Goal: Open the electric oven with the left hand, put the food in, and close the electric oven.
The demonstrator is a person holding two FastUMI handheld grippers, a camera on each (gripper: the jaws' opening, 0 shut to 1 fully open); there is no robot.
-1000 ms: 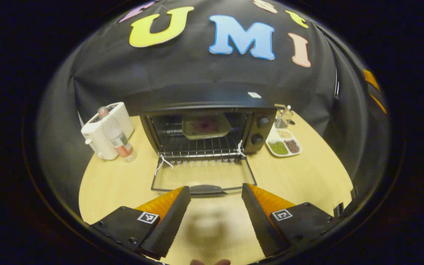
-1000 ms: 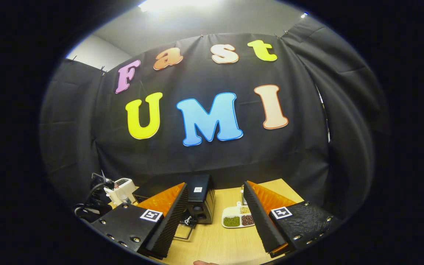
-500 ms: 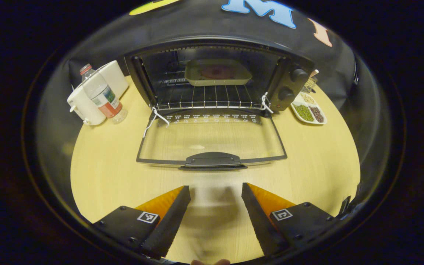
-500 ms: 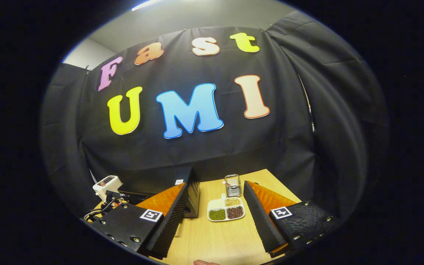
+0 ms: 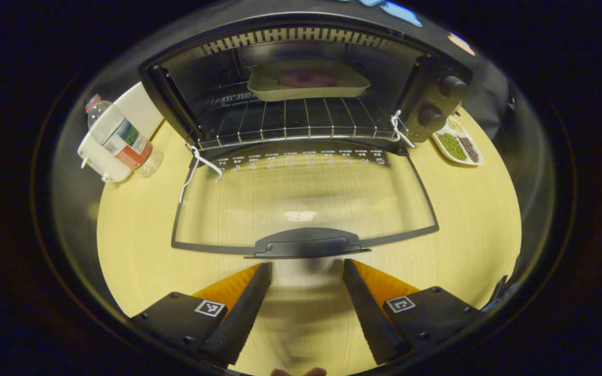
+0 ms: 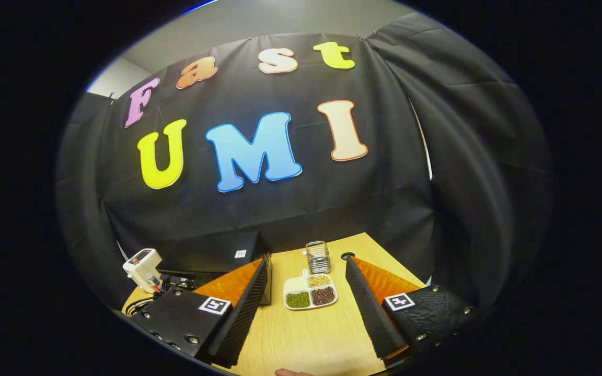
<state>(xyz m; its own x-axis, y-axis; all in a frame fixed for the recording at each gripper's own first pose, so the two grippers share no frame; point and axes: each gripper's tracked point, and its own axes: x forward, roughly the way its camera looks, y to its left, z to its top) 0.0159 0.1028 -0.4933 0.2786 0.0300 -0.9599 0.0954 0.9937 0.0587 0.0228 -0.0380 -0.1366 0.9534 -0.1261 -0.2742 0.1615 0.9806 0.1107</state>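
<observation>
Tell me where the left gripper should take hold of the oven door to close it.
Grip the door handle, the raised dark bar at the front edge of the flat-lying glass door. The open left gripper sits just before it, so come straight forward, probably lifting from under the lip.

A pale wooden worktop [image 5: 468, 219] carries the black electric oven [image 5: 431, 99] at its back, glass door [image 5: 301, 198] dropped open over the wood. Left of it stand a white appliance [image 5: 94, 156] and, against it, a clear plastic bottle [image 5: 118, 137]. To the right lies a divided white dish [image 5: 458, 148] of beans, with a small glass jar [image 6: 318, 257] behind
</observation>
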